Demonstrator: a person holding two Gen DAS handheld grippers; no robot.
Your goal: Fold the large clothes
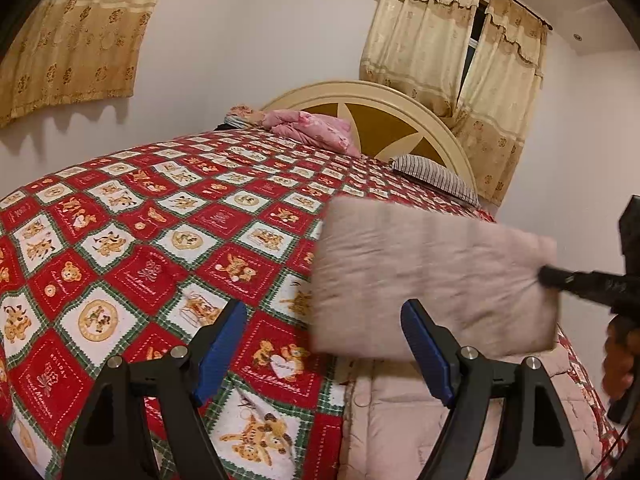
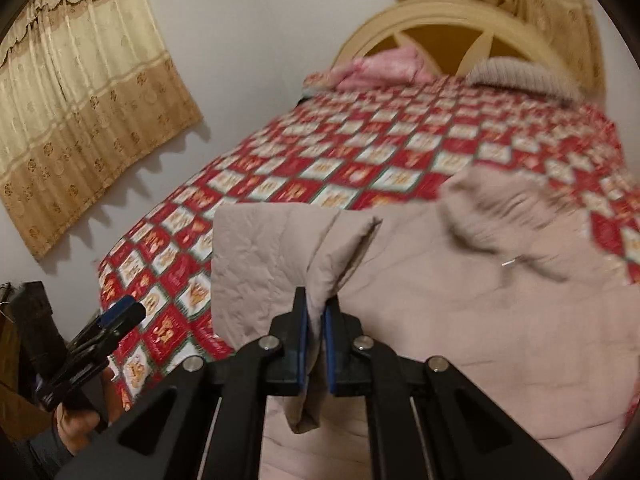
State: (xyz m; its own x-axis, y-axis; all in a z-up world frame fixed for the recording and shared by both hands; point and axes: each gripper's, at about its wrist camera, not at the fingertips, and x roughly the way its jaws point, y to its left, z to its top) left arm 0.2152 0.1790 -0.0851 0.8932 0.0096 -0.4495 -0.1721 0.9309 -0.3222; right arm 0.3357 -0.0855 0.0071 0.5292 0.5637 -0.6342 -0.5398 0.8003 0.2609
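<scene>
one pink padded jacket (image 2: pixel 460 300) lay on bed (image 1: pixel 120 240) – two pillows (image 1: pixel 436 178) beyond; right hand-held gripper (image 2: pixel 316 320) clamped its sleeve (image 1: pixel 432 272), left hand-held gripper (image 1: pixel 324 320) gaped empty.

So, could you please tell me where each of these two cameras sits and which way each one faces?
Left wrist: sits on the left tool, open and empty, facing along the red teddy-bear checked bedspread toward the cream arched headboard; the right tool enters at right.
Right wrist: sits on the right tool, shut on the beige-pink quilted padded coat, facing the headboard; the left tool and a hand show lower left.
Shared: bedspread, coat, headboard, beige patterned curtains.
</scene>
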